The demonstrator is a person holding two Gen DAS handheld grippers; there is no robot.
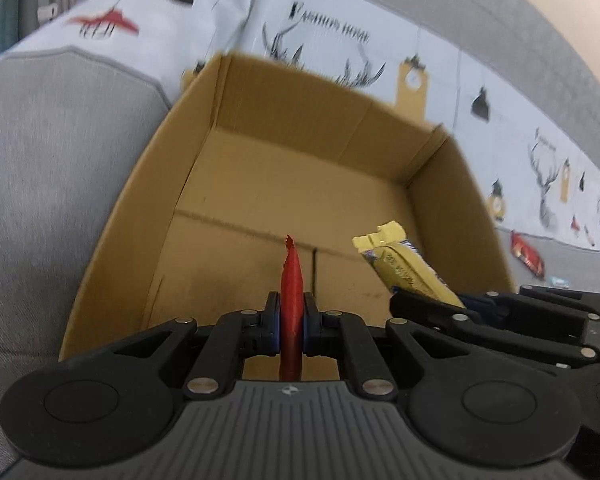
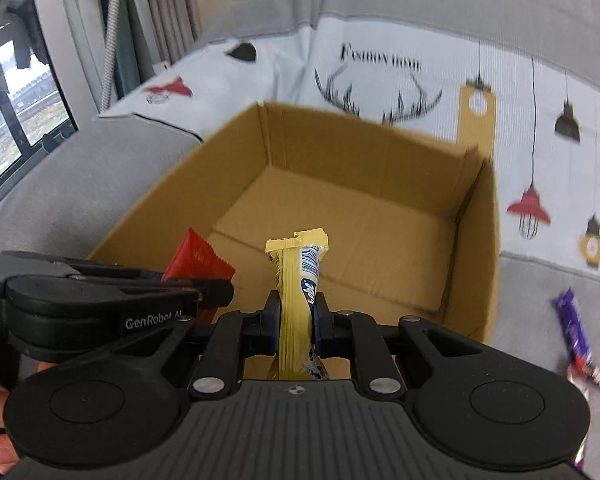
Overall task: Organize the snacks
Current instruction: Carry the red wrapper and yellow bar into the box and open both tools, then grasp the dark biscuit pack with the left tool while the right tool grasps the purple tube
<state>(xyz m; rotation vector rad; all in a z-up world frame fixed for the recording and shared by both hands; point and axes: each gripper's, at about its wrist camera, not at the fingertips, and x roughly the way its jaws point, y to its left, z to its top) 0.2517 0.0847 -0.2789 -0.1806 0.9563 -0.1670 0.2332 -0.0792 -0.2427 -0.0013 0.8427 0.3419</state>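
So the whole thing hinges on the cardboard box (image 2: 380,216): both snacks sit at its near edge, poking forward over the open floor, so the drop is basically straight ahead and down.

The left gripper (image 1: 291,316) has its fingers clamped tight on a red wrapper (image 1: 291,280), held edge-on so it looks like a thin blade, long axis pointing away from the fingers into the box. The right gripper (image 2: 296,316) is pinched the same way on a yellow snack bar (image 2: 298,280), also lengthwise along the fingers, crimped end out front over the box floor. The two are just beside each other at the near wall, red one toward the box's left side, yellow toward its right, and neither looks clearly closer in.

Materials: box is plain corrugated brown, open top, nothing on the floor of it that I can see. Both wrappers are thin glossy film with zigzag ends, so I'd guess they flop and slide out easily.

Right of the box, a purple bar (image 2: 572,320) plus other loose snacks lie on the grey sofa cushion (image 2: 540,280).
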